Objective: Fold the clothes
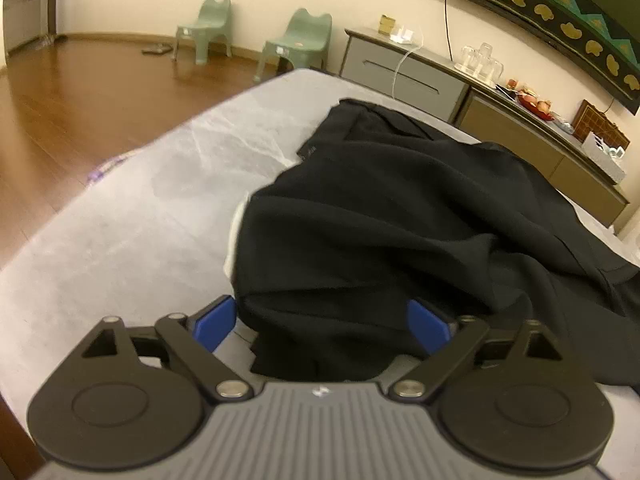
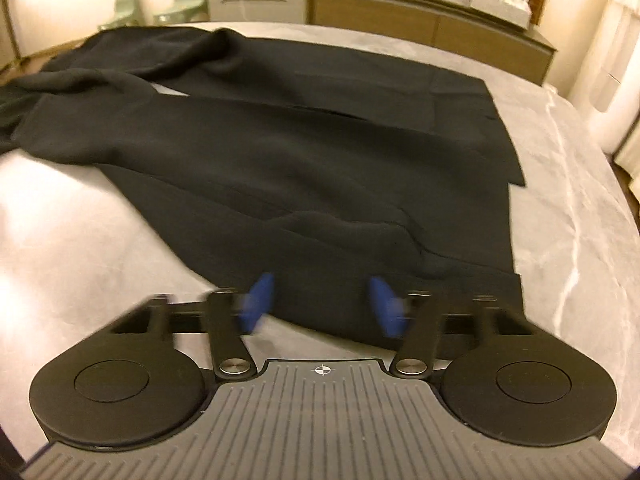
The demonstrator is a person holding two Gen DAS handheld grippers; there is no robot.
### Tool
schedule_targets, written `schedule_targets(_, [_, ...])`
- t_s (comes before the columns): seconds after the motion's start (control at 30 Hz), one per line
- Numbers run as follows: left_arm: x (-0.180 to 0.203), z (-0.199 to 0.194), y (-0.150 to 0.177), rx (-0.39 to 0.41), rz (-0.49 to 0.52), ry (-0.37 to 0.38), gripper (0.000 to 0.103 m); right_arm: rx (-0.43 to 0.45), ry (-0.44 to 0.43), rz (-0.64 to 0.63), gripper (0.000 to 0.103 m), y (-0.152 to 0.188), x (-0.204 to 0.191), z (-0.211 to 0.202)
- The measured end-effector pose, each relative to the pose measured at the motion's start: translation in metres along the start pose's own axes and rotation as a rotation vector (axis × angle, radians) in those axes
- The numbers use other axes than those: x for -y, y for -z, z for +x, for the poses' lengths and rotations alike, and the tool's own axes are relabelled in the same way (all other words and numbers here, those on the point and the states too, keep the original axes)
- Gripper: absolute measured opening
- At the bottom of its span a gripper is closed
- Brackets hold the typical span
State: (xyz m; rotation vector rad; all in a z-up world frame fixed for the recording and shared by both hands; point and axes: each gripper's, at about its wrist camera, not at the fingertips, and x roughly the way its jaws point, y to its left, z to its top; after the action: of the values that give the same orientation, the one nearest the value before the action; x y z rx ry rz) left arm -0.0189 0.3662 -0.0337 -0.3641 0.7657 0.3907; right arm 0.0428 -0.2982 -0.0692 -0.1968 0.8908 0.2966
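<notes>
Black trousers [image 2: 304, 144] lie spread on a grey marbled table [image 2: 580, 208], legs running to the far left and the wide hem end near me. In the left wrist view the same black cloth [image 1: 392, 216] is bunched in folds, with a bit of white lining [image 1: 236, 232] at its near left edge. My left gripper [image 1: 322, 324] stands open with its blue fingers [image 1: 214, 326] either side of a bulge of the cloth. My right gripper [image 2: 322, 304] is open too, its blue fingertips [image 2: 256, 300] blurred, straddling the near edge of the trousers.
The table edge [image 1: 132, 152] drops off to a wooden floor [image 1: 80, 92] on the left. Two green chairs [image 1: 296, 40] stand by the far wall. A long sideboard [image 2: 420, 16] with glasses, boxes and a red dish runs behind the table.
</notes>
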Motion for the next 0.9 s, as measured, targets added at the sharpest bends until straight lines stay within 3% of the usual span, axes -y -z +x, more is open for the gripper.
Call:
schedule_targets(0.03, [-0.001, -0.001, -0.002, 0.008, -0.006, 0.003, 0.058, 0.001, 0.003, -0.014, 0.000, -0.001, -0.005, 0.000])
schedule_targets(0.07, [-0.003, -0.001, -0.003, 0.015, -0.011, 0.005, 0.016, 0.005, 0.010, -0.029, 0.000, -0.002, -0.009, 0.001])
schedule_targets(0.1, [-0.004, -0.002, -0.005, 0.023, -0.017, 0.008, 0.005, 0.027, 0.034, -0.047, 0.000, -0.003, -0.013, -0.001])
schedule_targets(0.17, [-0.006, -0.003, -0.009, 0.038, -0.029, 0.013, 0.003, 0.107, 0.115, -0.070, 0.000, -0.009, -0.021, -0.014])
schedule_targets(0.3, [-0.013, -0.041, -0.046, 0.180, -0.070, 0.109, 0.003, 0.365, 0.277, 0.092, 0.000, -0.016, 0.003, -0.064])
schedule_targets(0.37, [-0.012, -0.059, -0.066, 0.225, -0.081, 0.161, 0.003, 0.398, 0.230, 0.147, 0.000, -0.014, 0.015, -0.071])
schedule_targets(0.47, [-0.001, -0.048, -0.079, 0.212, -0.045, 0.130, 0.003, 0.324, 0.065, 0.070, 0.005, -0.014, -0.003, -0.049])
schedule_targets(0.5, [0.004, -0.042, -0.083, 0.203, -0.030, 0.112, 0.003, 0.300, 0.010, 0.044, 0.018, -0.014, -0.009, -0.042])
schedule_targets(0.53, [0.008, -0.034, -0.084, 0.194, -0.020, 0.101, 0.003, 0.275, -0.039, 0.002, 0.050, -0.014, -0.018, -0.034])
schedule_targets(0.6, [0.011, -0.018, -0.079, 0.181, -0.033, 0.102, 0.003, 0.258, -0.070, -0.154, 0.087, -0.012, -0.050, -0.022])
schedule_targets(0.63, [0.010, -0.016, -0.081, 0.185, -0.038, 0.104, 0.003, 0.257, -0.073, -0.227, 0.093, -0.011, -0.062, -0.017])
schedule_targets(0.7, [0.007, -0.014, -0.085, 0.195, -0.048, 0.108, 0.003, 0.246, -0.070, -0.331, 0.094, -0.008, -0.076, -0.008])
schedule_targets(0.77, [0.005, -0.011, -0.088, 0.204, -0.057, 0.111, 0.002, 0.196, -0.092, -0.323, 0.093, -0.010, -0.073, 0.002])
schedule_targets(0.8, [0.003, -0.010, -0.090, 0.209, -0.062, 0.113, 0.002, 0.169, -0.104, -0.315, 0.088, -0.011, -0.070, 0.006])
schedule_targets(0.9, [0.000, -0.006, -0.095, 0.223, -0.077, 0.119, 0.002, 0.104, -0.159, -0.302, 0.059, -0.013, -0.065, 0.009])
